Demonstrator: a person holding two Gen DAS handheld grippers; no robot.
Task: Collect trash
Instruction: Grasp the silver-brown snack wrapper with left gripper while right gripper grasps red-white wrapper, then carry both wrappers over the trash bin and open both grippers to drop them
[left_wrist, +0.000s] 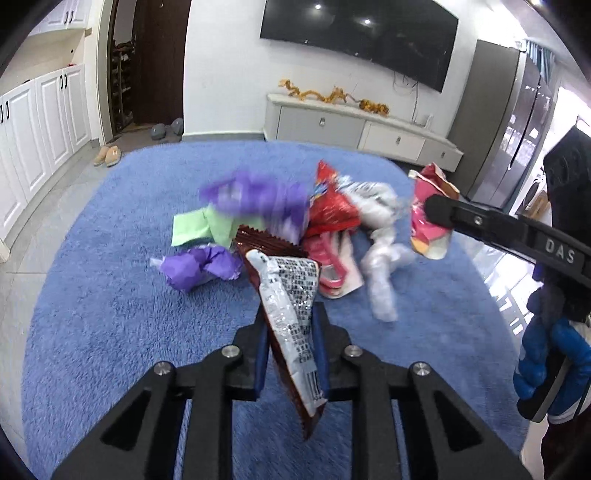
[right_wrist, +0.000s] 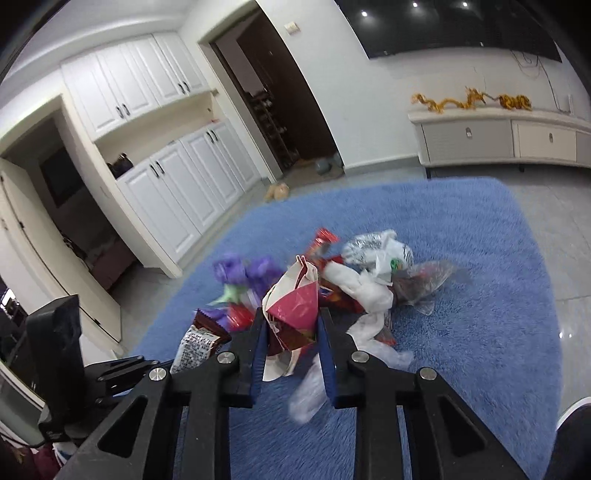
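Observation:
My left gripper (left_wrist: 290, 317) is shut on a brown-and-silver snack wrapper (left_wrist: 291, 295), held above the blue rug (left_wrist: 110, 314). My right gripper (right_wrist: 290, 321) is shut on a pink-and-white snack bag (right_wrist: 295, 306); that bag also shows in the left wrist view (left_wrist: 430, 218), pinched by the right gripper's finger (left_wrist: 443, 210). A pile of trash lies on the rug: purple wrappers (left_wrist: 199, 269), a blurred purple wrapper (left_wrist: 258, 199), green paper (left_wrist: 199, 229), a red bag (left_wrist: 330, 206), white plastic (left_wrist: 380, 258). The left gripper's wrapper shows in the right wrist view (right_wrist: 195, 343).
A white TV cabinet (left_wrist: 362, 129) stands against the far wall under a dark TV (left_wrist: 358, 33). White cupboards (left_wrist: 40, 122) line the left side. Slippers (left_wrist: 107, 155) lie on the tile floor by the doorway. A fridge (left_wrist: 513, 122) stands at right.

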